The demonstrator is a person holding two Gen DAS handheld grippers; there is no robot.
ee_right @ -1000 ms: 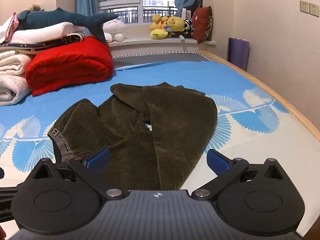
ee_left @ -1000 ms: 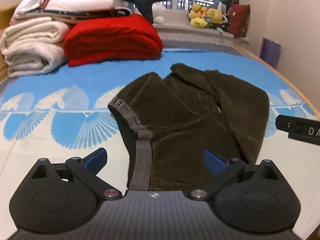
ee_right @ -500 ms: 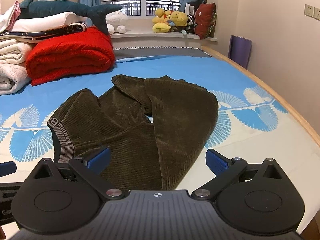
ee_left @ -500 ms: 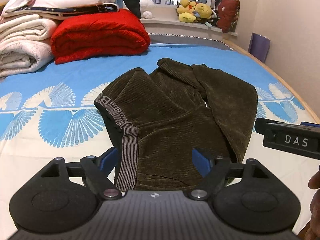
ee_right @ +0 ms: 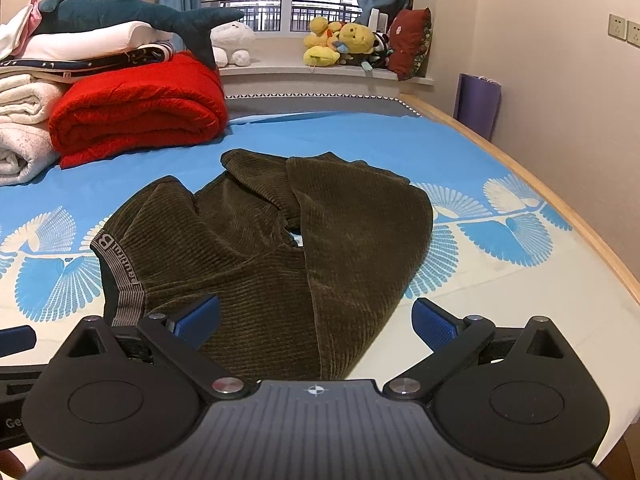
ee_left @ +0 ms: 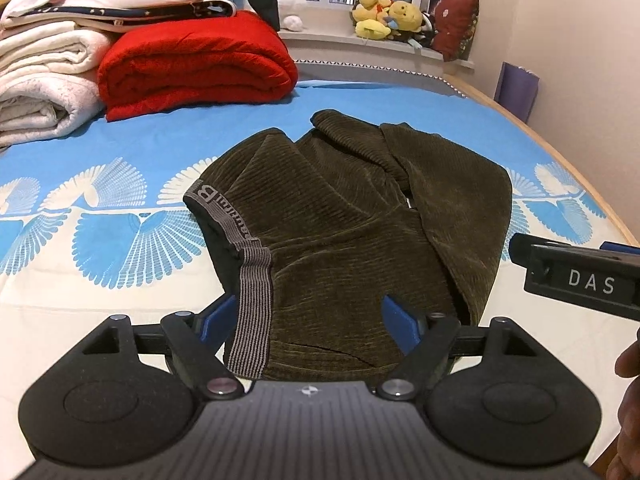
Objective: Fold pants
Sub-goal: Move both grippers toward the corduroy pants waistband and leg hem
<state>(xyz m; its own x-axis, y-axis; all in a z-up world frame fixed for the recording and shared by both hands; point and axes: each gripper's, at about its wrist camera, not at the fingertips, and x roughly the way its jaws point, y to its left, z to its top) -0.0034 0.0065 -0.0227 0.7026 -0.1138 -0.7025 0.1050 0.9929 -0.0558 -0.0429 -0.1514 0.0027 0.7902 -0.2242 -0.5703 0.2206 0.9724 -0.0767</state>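
Between the left gripper's blue pads the near hem of the pants is framed, striped grey waistband just inside the left pad; the jaws have just been closing by a part of their travel but are kept spread, and no pad contact with the cloth is seen. Further right, the right gripper is held released, jaws wide, over the near edge of the same garment; the left pad is seen above the corduroy, the right pad above bare sheet. In the left wrist view the right gripper's black body, marked "DAS", is seen at the right edge, with part of a hand below it. The pants are laid loosely on the bed, dark olive, waistband to the left, legs bunched and overlapped toward the far side. The sheet is patterned blue and white with fan shapes. Well apart, at the far left, a red blanket is stacked beside white folded bedding, with a plush shark on top. Yellow plush toys are lined on the windowsill.
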